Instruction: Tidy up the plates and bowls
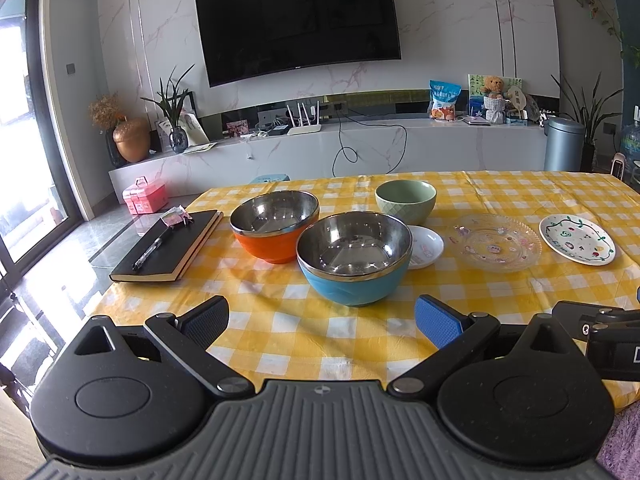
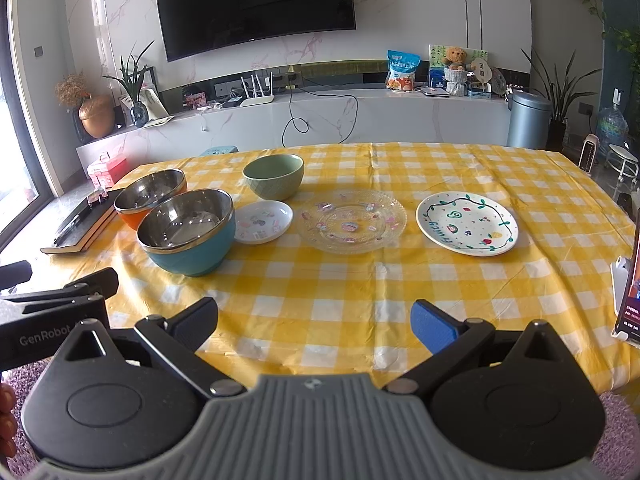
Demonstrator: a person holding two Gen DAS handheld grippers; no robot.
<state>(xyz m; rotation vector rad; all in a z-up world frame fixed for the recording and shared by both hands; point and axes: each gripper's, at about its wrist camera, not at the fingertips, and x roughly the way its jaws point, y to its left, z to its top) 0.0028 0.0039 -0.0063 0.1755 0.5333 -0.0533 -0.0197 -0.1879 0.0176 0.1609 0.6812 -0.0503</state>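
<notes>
Steel-lined blue bowl [image 1: 354, 259] beside orange bowl [image 1: 274, 226] — both grippers spread wide

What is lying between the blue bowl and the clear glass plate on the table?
A small white dish lies between the blue bowl and the clear glass plate. The right wrist view shows it best; its edge is hidden behind the bowl.

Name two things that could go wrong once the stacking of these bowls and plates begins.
1. The blue bowl sits against the small white dish; lifting either may nudge the other.
2. The clear glass plate lies flat on the tablecloth, so the right hand-held gripper, now open, may struggle to get a finger under its rim, and could drag and bunch the cloth.
</notes>
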